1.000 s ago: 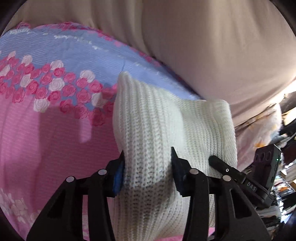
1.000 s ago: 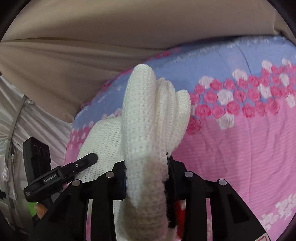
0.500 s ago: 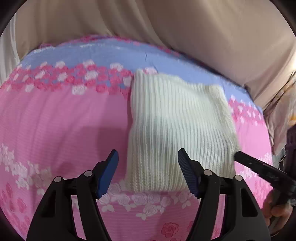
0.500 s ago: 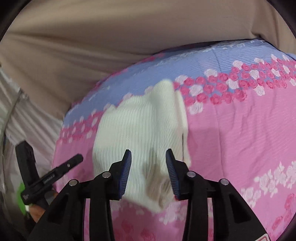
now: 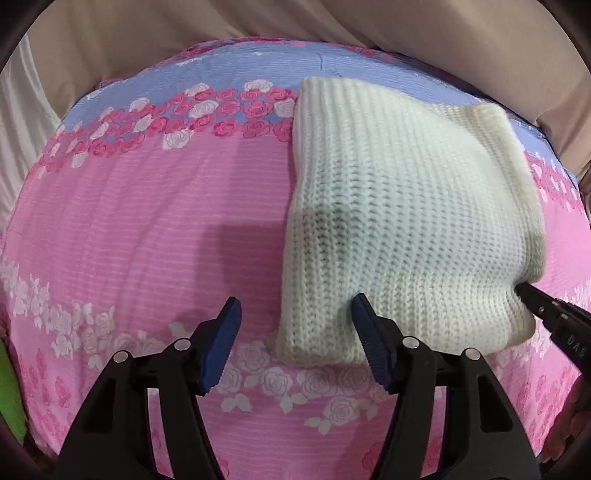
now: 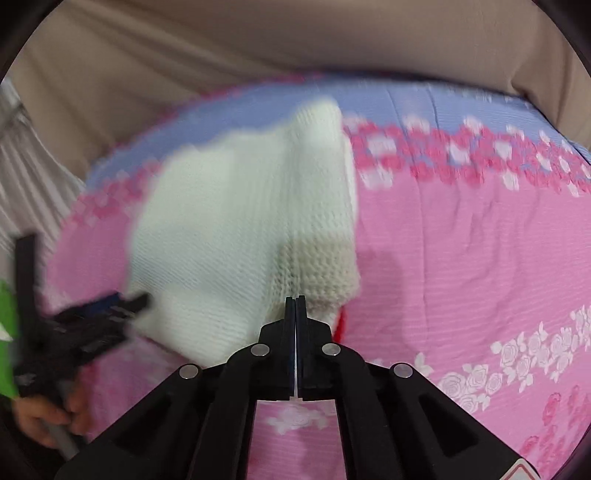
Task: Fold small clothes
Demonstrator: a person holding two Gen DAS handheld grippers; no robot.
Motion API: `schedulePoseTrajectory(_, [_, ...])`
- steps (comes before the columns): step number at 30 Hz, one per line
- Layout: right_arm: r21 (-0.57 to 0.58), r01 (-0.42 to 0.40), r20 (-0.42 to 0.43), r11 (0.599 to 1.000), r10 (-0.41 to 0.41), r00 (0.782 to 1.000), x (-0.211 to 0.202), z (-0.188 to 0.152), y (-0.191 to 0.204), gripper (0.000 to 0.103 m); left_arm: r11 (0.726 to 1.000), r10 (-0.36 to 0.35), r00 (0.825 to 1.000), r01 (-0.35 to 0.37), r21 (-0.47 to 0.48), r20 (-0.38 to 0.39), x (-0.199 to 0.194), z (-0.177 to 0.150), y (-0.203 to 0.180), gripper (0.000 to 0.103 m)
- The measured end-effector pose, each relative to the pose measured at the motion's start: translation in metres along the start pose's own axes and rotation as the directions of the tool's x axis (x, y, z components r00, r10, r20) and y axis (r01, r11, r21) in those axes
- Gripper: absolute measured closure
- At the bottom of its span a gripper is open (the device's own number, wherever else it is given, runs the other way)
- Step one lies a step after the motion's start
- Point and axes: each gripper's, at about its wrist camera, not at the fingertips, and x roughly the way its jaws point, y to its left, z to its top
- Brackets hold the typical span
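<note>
A folded cream knit garment (image 5: 402, 221) lies on the pink and blue rose-print bedspread (image 5: 147, 221). My left gripper (image 5: 295, 325) is open, its blue pads on either side of the garment's near left corner, holding nothing. My right gripper (image 6: 295, 301) is shut and empty, its tips at the near right edge of the garment (image 6: 240, 229). The right gripper's black tip also shows in the left wrist view (image 5: 543, 306), against the garment's right corner. The left gripper shows blurred in the right wrist view (image 6: 92, 314).
Beige fabric (image 5: 369, 22) rises behind the bed's far edge. A pale curtain (image 6: 22, 166) hangs at the left. Something green (image 5: 9, 398) sits at the left edge. A bit of red (image 6: 340, 325) peeks out under the garment's near right corner.
Both grippers let go of the garment, which now lies flat on the bed. The left gripper stays open near it; the right gripper has closed empty at its edge.
</note>
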Motion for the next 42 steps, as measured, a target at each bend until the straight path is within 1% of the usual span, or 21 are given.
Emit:
schedulePoseTrajectory(1, [0.011,-0.003,-0.032,1.0,0.003,0.999,0.015,-0.004,-0.004,0.103,1.0,-0.001,1.0,0.001,0.004,0.009,-0.007,-0.001,-0.002,0.043])
schedulePoseTrajectory(2, [0.036,-0.024,-0.015,0.999,0.024,1.0,0.009,-0.004,-0.006,0.103,1.0,-0.001,1.0,0.001,0.013,0.021,-0.017,-0.003,-0.006,0.042])
schedulePoseTrajectory(3, [0.057,-0.029,-0.017,0.998,0.03,0.999,0.0,-0.002,-0.006,0.103,1.0,0.007,0.999,-0.008,0.025,0.041,-0.027,-0.005,-0.009,0.041])
schedulePoseTrajectory(5, [0.08,-0.049,0.036,0.996,0.046,0.998,-0.028,-0.003,-0.004,0.101,0.999,0.027,0.997,-0.03,0.033,0.072,-0.041,-0.008,-0.013,0.034])
schedulePoseTrajectory(6, [0.082,-0.042,0.066,0.996,0.036,0.997,-0.044,-0.005,-0.001,0.099,0.999,0.029,0.996,-0.033,0.038,0.087,-0.048,-0.009,-0.016,0.031])
schedulePoseTrajectory(8, [0.094,-0.018,0.115,0.995,0.007,0.993,-0.069,-0.014,0.002,0.093,0.998,0.042,0.99,-0.049,0.049,0.132,-0.06,-0.013,-0.022,0.015])
schedulePoseTrajectory(9, [0.101,-0.009,0.137,0.995,-0.004,0.991,-0.079,-0.02,0.004,0.089,0.996,0.057,0.986,-0.066,0.055,0.154,-0.065,-0.017,-0.025,0.013])
schedulePoseTrajectory(10, [0.1,0.005,0.152,0.995,-0.02,0.988,-0.084,-0.025,0.007,0.083,0.994,0.073,0.979,-0.086,0.063,0.188,-0.072,-0.022,-0.03,0.011])
schedulePoseTrajectory(11, [0.104,0.037,0.171,0.994,-0.054,0.984,-0.089,-0.032,0.009,0.077,0.993,0.08,0.976,-0.095,0.068,0.202,-0.077,-0.025,-0.034,0.011])
schedulePoseTrajectory(12, [0.117,0.069,0.187,0.991,-0.09,0.978,-0.094,-0.039,0.011,0.06,0.992,0.089,0.972,-0.106,0.071,0.216,-0.081,-0.03,-0.038,0.011])
schedulePoseTrajectory(13, [0.131,0.093,0.208,0.987,-0.119,0.971,-0.097,-0.046,0.012,0.047,0.992,0.093,0.968,-0.111,0.067,0.233,-0.084,-0.036,-0.041,0.011])
schedulePoseTrajectory(15, [0.148,0.127,0.246,0.981,-0.161,0.956,-0.101,-0.058,0.013,0.041,0.993,0.083,0.964,-0.101,0.062,0.251,-0.088,-0.045,-0.047,0.011])
schedulePoseTrajectory(17, [0.138,0.18,0.257,0.974,-0.21,0.943,-0.102,-0.068,0.017,0.039,0.992,0.09,0.964,-0.108,0.059,0.251,-0.087,-0.054,-0.053,0.011])
schedulePoseTrajectory(21, [0.109,0.209,0.249,0.972,-0.23,0.941,-0.098,-0.081,0.019,0.038,0.991,0.103,0.964,-0.121,0.061,0.243,-0.083,-0.066,-0.06,0.011])
schedulePoseTrajectory(27, [0.103,0.215,0.219,0.971,-0.233,0.947,-0.091,-0.092,0.021,0.038,0.991,0.118,0.966,-0.128,0.029,0.228,-0.078,-0.073,-0.059,0.011])
schedulePoseTrajectory(30, [0.107,0.206,0.208,0.973,-0.224,0.952,-0.088,-0.096,0.021,0.038,0.991,0.118,0.968,-0.129,0.036,0.221,-0.077,-0.077,-0.06,0.011])
schedulePoseTrajectory(32, [0.1,0.204,0.201,0.974,-0.221,0.954,-0.086,-0.097,0.023,0.038,0.989,0.132,0.966,-0.144,0.042,0.223,-0.077,-0.079,-0.062,0.011])
schedulePoseTrajectory(36, [0.079,0.223,0.208,0.972,-0.235,0.949,-0.085,-0.1,0.032,0.038,0.988,0.14,0.965,-0.15,0.029,0.221,-0.077,-0.082,-0.058,0.011])
schedulePoseTrajectory(42, [0.072,0.223,0.205,0.972,-0.233,0.95,-0.085,-0.101,0.036,0.038,0.988,0.146,0.967,-0.154,0.024,0.209,-0.076,-0.083,-0.055,0.011])
